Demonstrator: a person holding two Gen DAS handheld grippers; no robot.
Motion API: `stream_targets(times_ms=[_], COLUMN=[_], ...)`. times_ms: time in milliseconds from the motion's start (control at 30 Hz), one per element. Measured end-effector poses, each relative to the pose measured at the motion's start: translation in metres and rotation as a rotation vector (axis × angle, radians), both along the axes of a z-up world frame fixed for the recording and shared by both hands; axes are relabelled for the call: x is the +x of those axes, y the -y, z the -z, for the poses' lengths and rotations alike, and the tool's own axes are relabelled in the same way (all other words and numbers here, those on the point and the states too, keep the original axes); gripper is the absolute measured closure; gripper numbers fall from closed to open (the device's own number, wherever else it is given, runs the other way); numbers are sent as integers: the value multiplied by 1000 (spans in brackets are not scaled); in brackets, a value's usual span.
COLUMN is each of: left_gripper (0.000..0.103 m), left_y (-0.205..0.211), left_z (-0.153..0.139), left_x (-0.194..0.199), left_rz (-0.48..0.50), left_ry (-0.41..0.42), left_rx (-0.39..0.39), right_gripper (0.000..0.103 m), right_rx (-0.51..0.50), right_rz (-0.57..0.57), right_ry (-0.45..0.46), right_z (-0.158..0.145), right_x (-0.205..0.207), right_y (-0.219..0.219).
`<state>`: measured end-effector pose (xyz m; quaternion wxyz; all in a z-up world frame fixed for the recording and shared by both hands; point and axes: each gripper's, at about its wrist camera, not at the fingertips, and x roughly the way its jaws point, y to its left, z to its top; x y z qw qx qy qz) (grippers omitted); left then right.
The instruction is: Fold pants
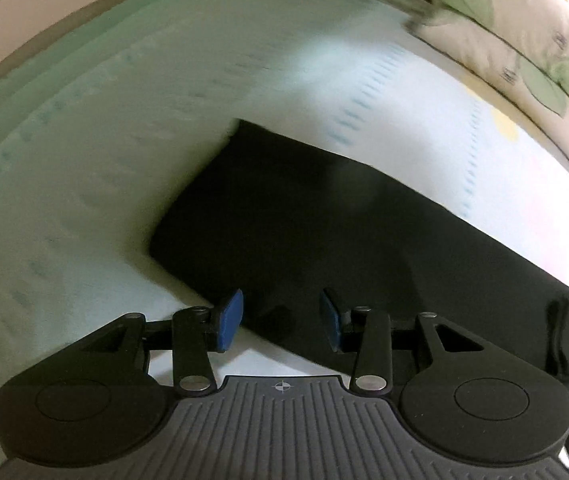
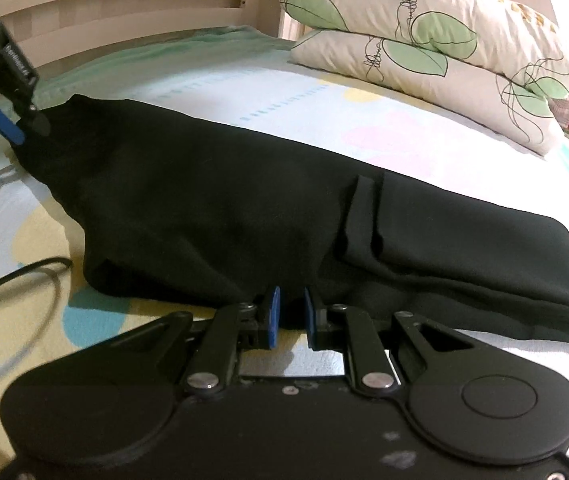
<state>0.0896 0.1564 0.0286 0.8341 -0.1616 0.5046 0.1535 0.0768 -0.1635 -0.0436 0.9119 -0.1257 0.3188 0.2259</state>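
Observation:
Black pants [image 2: 244,208] lie folded lengthwise on the bed, running from far left to near right; they also show in the left wrist view [image 1: 324,232]. My left gripper [image 1: 281,320] is open, its blue pads either side of the pants' near edge at one end. In the right wrist view the left gripper [image 2: 24,124] sits at the pants' far left end. My right gripper [image 2: 291,316] is partly open at the pants' near edge, with dark cloth between its blue pads; I cannot tell if it grips.
Two leaf-print pillows [image 2: 424,40] are stacked at the back right. A wooden headboard [image 2: 124,4] stands behind. A grey cable [image 2: 16,280] loops on the patterned sheet [image 2: 324,108] at the near left.

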Motion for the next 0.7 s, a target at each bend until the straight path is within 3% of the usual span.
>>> stream_targets(times_ms=[200,500,633,700], left_gripper=[60,28,23,14], left_y=[-29,-45,-46,-46], left_z=[9,27,29,31], left_x=[-6,-9,-1,4], left_rz=[-22,-95,-103,-107], left_ry=[-10,58,93,101], left_rx=[-5,-128,-118,-123], right_gripper=[87,87,87,87], right_rx=[8,8,7,9], right_rz=[12,5,3,4], right_ry=[4,-13,-14,-14], right_z=[2,0,0,0], right_x=[-1,3,5,5], right_y=[1,1,0,0])
